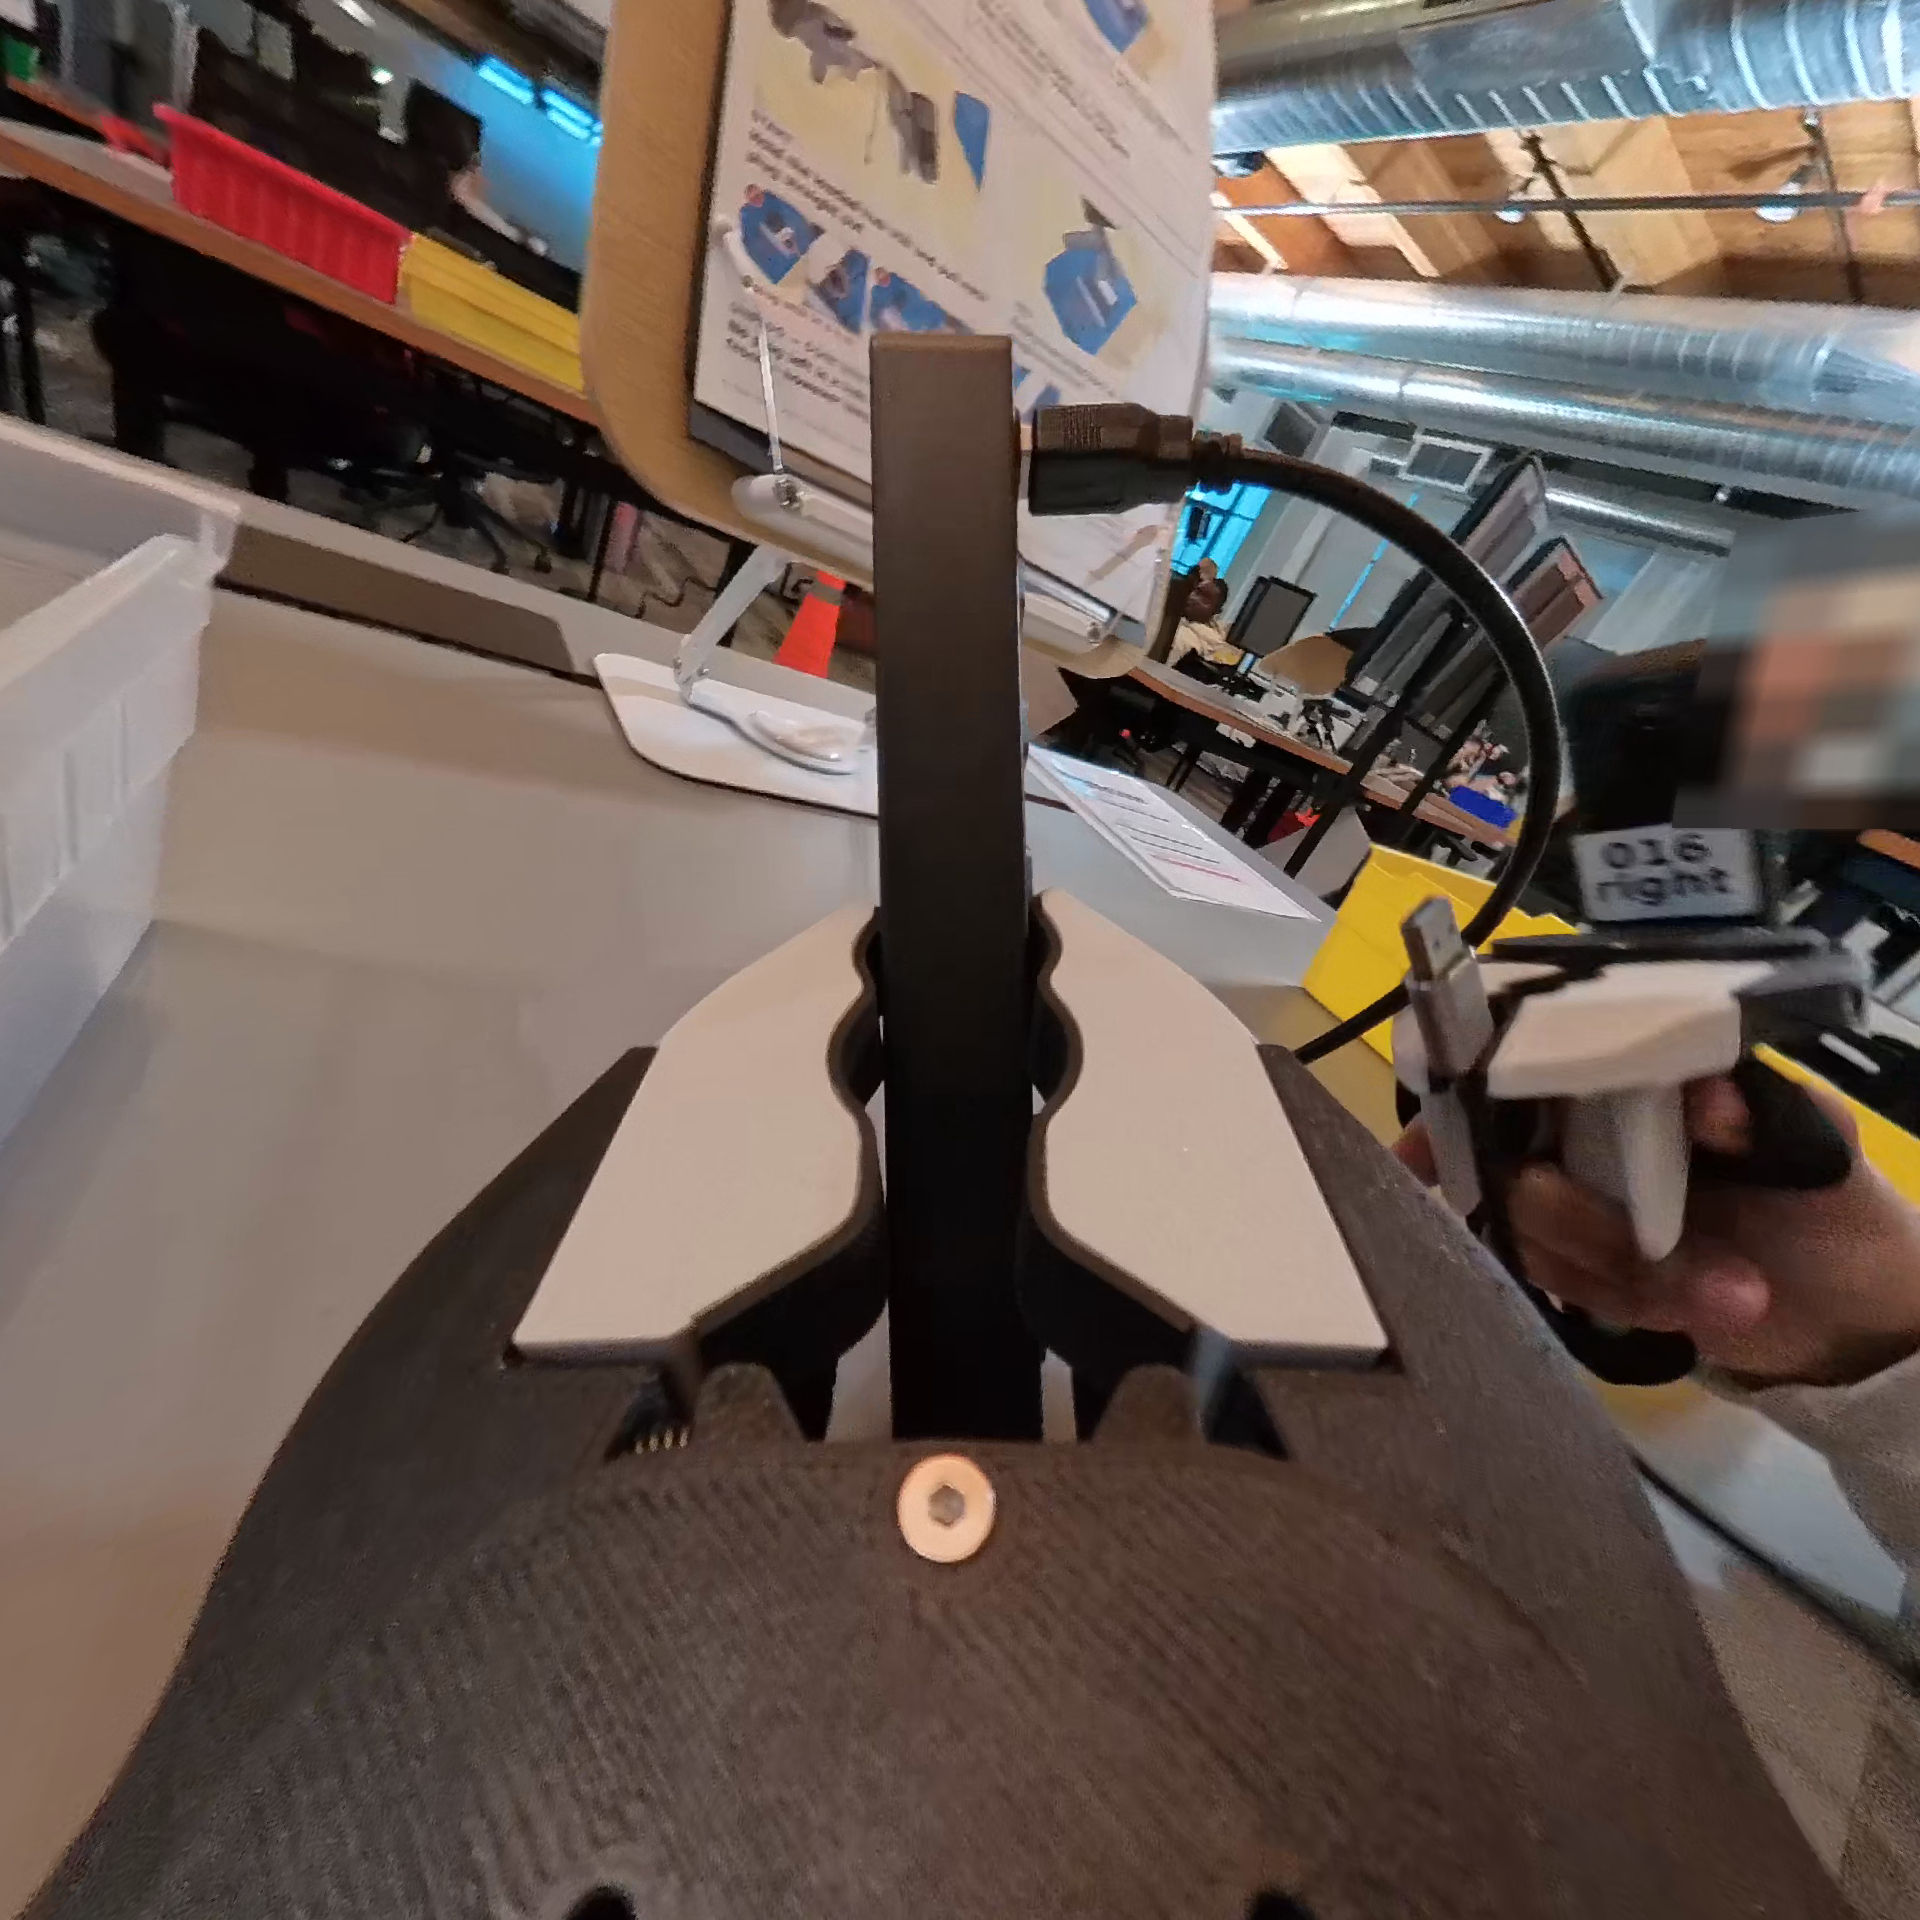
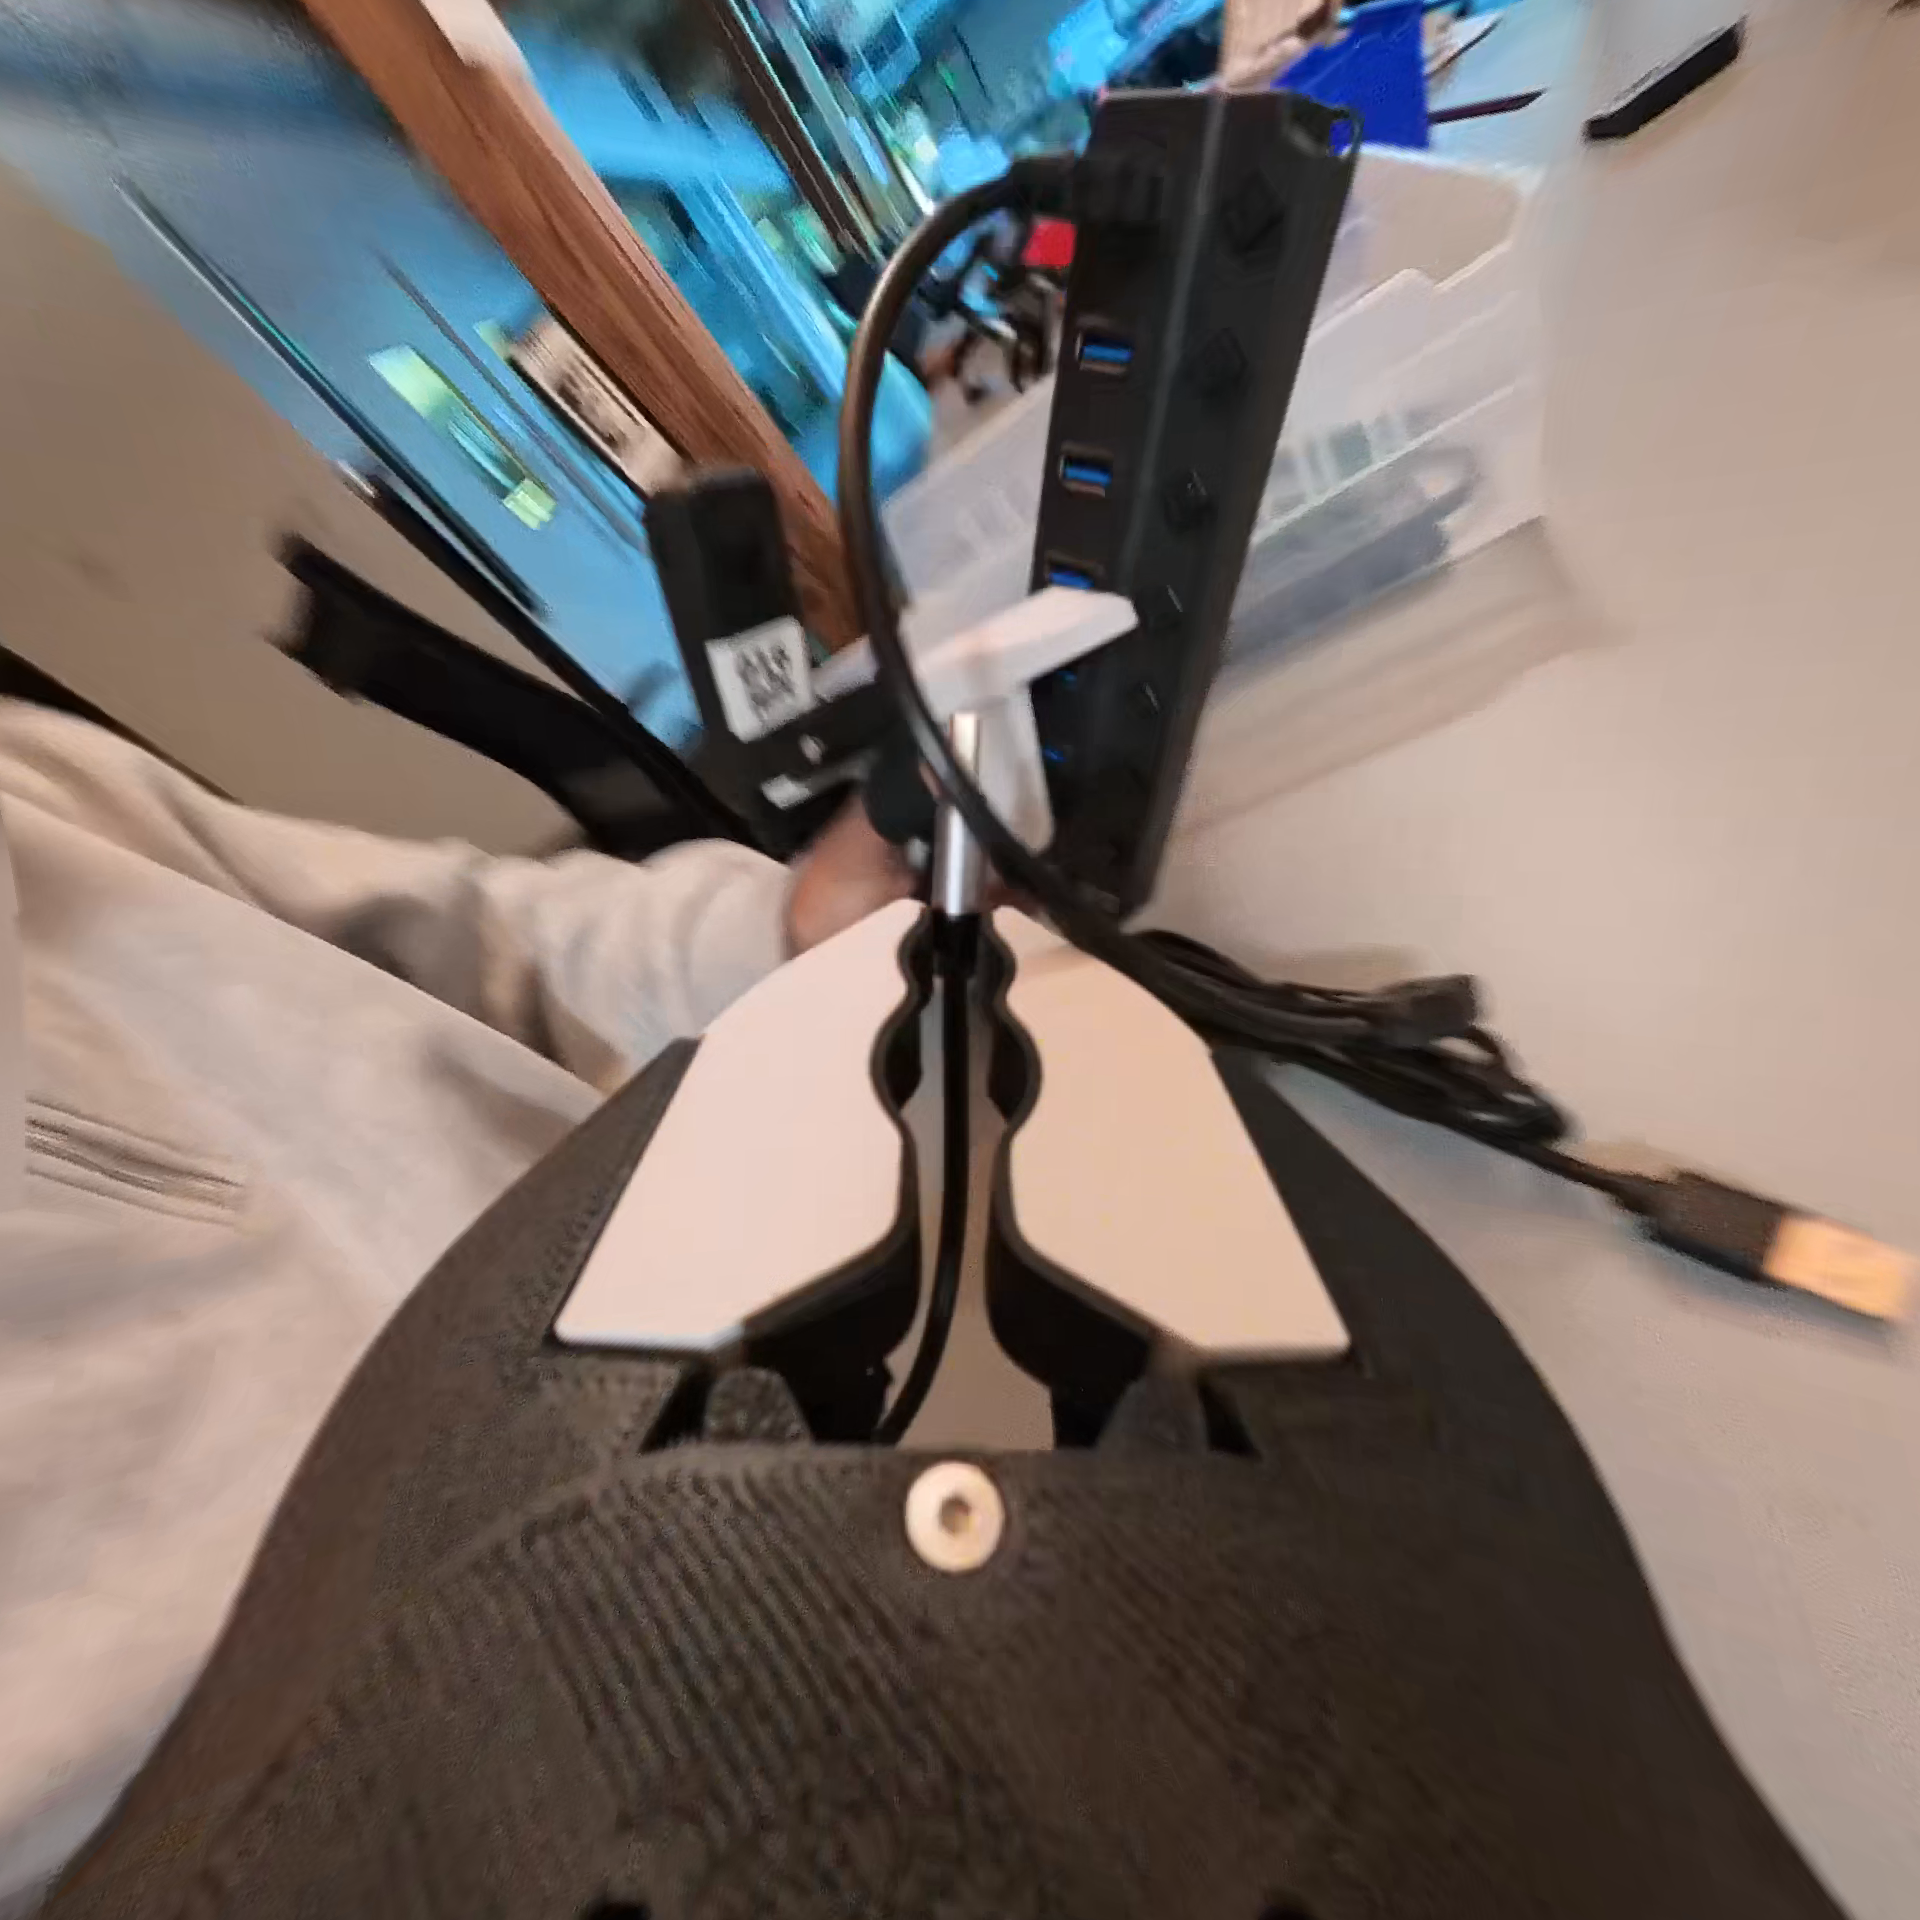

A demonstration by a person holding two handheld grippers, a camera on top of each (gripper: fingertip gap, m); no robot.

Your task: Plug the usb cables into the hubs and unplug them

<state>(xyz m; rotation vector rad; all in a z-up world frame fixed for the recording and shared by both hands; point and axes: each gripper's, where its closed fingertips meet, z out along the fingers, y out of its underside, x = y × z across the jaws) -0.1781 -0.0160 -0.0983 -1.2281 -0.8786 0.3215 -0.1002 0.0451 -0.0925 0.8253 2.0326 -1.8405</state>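
My left gripper [image 1: 951, 935] is shut on a long black USB hub [image 1: 940, 644] and holds it upright, edge-on, above the table. A black plug [image 1: 1107, 459] sits in the hub's upper side, and its cable [image 1: 1507, 644] arcs down to the right. My right gripper [image 2: 954, 925] is shut on a silver USB plug [image 2: 961, 821], whose cable runs back between the fingers. In the right wrist view the hub [image 2: 1195, 436] shows several blue ports, and the silver plug points toward its lower end, close to it. The right gripper also shows in the left wrist view [image 1: 1444, 1039].
A white bin [image 1: 83, 727] stands at the left. A document stand with an instruction sheet [image 1: 935, 187] is behind the hub, and a yellow bin [image 1: 1371, 935] is at the right. A bundle of black cables with a loose USB plug [image 2: 1808, 1262] lies on the grey table [image 1: 416, 935].
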